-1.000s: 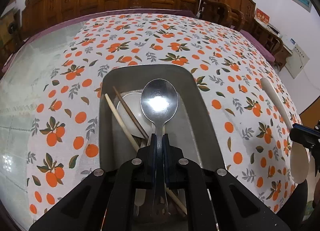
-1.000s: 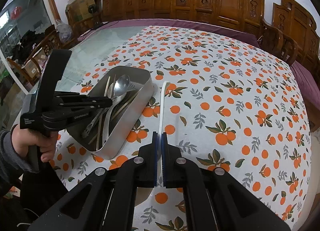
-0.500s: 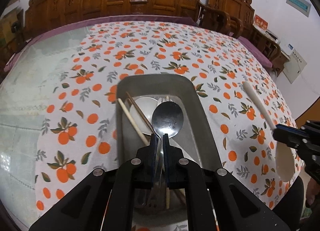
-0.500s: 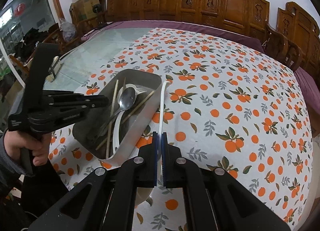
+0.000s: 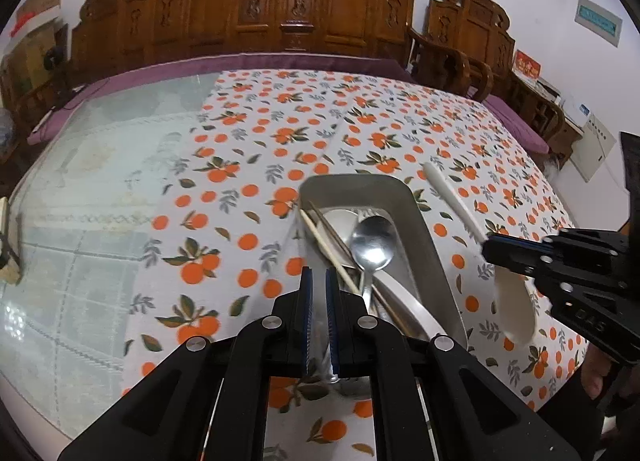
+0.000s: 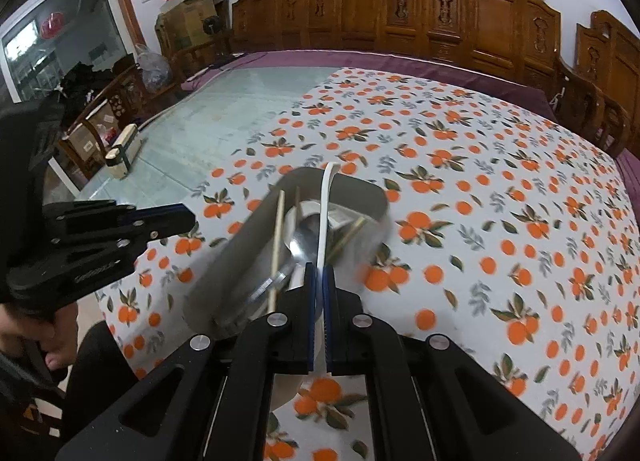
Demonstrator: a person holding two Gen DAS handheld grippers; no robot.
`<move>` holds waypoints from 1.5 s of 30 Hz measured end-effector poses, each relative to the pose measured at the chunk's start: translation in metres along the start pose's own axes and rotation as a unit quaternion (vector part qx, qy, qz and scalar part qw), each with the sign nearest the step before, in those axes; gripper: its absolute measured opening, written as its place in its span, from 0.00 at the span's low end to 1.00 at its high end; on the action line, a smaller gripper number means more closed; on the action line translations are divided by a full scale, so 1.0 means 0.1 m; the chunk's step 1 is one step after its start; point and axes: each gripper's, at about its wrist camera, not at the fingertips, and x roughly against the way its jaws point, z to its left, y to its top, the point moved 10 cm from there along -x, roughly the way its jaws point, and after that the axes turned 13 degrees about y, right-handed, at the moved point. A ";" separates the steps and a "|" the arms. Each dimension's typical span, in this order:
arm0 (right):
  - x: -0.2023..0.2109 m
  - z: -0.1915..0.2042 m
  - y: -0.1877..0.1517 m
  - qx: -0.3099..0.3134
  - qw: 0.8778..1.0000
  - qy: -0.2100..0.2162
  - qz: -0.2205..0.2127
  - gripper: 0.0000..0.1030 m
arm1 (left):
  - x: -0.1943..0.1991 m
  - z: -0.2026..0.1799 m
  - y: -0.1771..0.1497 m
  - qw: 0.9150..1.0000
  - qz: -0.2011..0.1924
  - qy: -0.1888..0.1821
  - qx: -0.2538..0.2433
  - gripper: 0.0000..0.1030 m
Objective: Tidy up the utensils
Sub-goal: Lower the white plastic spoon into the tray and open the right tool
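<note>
orange-print tablecloth (image 5: 248,149) scene: left gripper (image 5: 319,285) closed and empty beside the metal tray (image 5: 424,221); right gripper (image 6: 319,281) clamps the white spoon (image 6: 325,217), probably next lowered into the tray.

The left gripper (image 5: 318,281) tilts steeply downward, its two blue-lined fingers nearly together with only a thin gap showing and nothing pinched at the tips. In the other camera it juts in from the side, its black frame gripped from below by the person's left hand (image 6: 24,335), fingers curled around the handle. The right gripper (image 6: 319,275) also slopes downward, its jaws drawn tight on a slim white ladle handle (image 6: 325,217) that runs straight ahead from between the pads. A glimpse of the right hand (image 5: 596,377) shows beneath its frame.
</note>
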 end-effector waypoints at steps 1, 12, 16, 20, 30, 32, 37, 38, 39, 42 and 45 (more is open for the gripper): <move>-0.05 0.02 0.03 -0.001 1.000 0.003 0.001 0.04 | 0.02 0.03 0.00 1.000 -0.002 0.002 0.001 0.05; -0.53 0.05 0.13 -0.029 0.999 0.006 0.015 0.04 | 0.17 0.28 0.00 1.000 -0.011 0.016 0.011 0.06; -0.64 0.07 0.12 -0.027 0.999 0.000 0.022 0.04 | 0.22 0.34 -0.01 1.000 -0.014 0.018 0.013 0.06; -0.73 0.04 0.10 -0.026 0.999 -0.007 0.032 0.04 | 0.26 0.38 -0.01 1.000 -0.015 0.022 0.013 0.06; -0.77 0.10 0.03 -0.015 0.999 -0.001 0.036 0.23 | 0.36 0.40 -0.01 0.999 -0.020 0.028 0.013 0.06; -0.73 0.08 0.01 -0.022 0.999 0.003 0.033 0.23 | 0.37 0.39 -0.01 0.999 -0.022 0.028 0.011 0.06; -0.51 0.03 -0.01 -0.028 1.000 0.000 0.013 0.23 | 0.44 0.32 -0.01 0.999 -0.025 0.029 0.008 0.06; -0.43 0.02 -0.01 -0.029 1.000 -0.003 0.006 0.23 | 0.47 0.30 -0.02 0.999 -0.026 0.029 0.006 0.06; -0.35 0.02 -0.01 -0.028 1.000 -0.006 -0.002 0.23 | 0.49 0.28 -0.02 0.999 -0.027 0.029 0.005 0.08; -0.07 0.02 -0.01 -0.024 0.999 -0.017 -0.026 0.32 | 0.54 0.21 -0.02 0.999 -0.033 0.031 0.003 0.26; 0.32 0.00 -0.02 -0.028 0.997 -0.032 -0.061 0.51 | 0.63 0.12 -0.01 0.999 -0.039 0.031 0.002 0.53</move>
